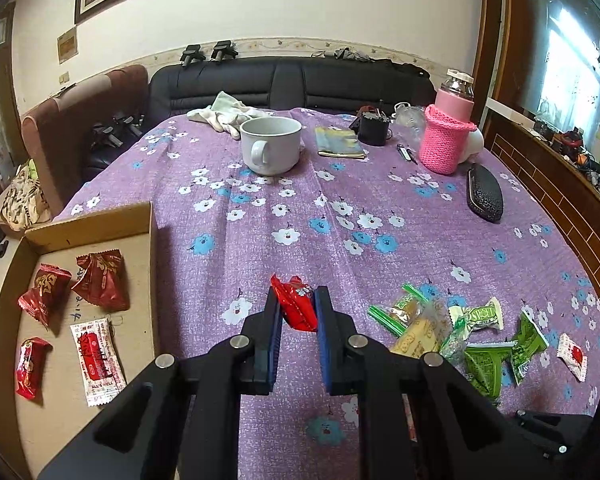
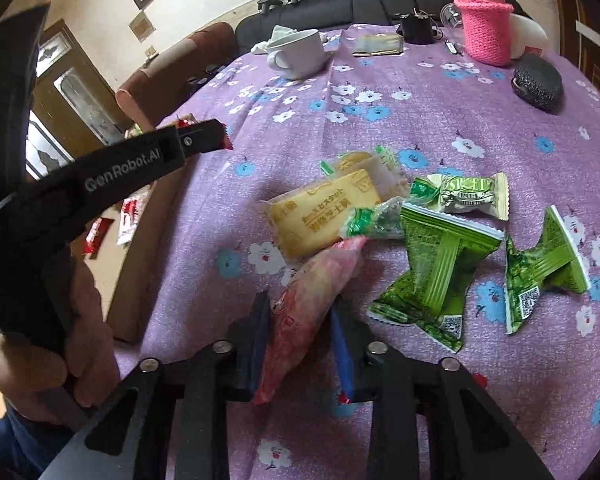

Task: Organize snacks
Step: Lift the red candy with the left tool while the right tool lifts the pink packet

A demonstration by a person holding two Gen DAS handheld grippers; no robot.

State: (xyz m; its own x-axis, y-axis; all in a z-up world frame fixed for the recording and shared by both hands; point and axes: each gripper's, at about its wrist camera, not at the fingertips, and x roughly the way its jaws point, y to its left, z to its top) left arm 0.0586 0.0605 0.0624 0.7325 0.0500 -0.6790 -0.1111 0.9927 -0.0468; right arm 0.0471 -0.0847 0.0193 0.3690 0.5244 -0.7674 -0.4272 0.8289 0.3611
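My left gripper [image 1: 298, 295] is shut on a red snack packet [image 1: 296, 310], held a little above the purple flowered tablecloth [image 1: 300, 220]. To its left an open cardboard box [image 1: 100, 222] holds several red packets [image 1: 100, 280] and a white-and-red one [image 1: 96, 360]. My right gripper [image 2: 300, 300] grips a pink-and-white packet [image 2: 316, 276] at the near edge of a loose pile: a yellow biscuit pack [image 2: 320, 212] and green packets [image 2: 432, 272]. The right wrist view also shows the left gripper [image 2: 216, 136] at upper left, held by a person's hand [image 2: 80, 320].
At the far end of the table stand a white mug [image 1: 270, 144], a pink knitted bottle sleeve [image 1: 446, 140], a small black cup [image 1: 374, 128] and a black case [image 1: 484, 196]. A dark sofa [image 1: 292, 80] runs behind the table. Wooden furniture lines the right side.
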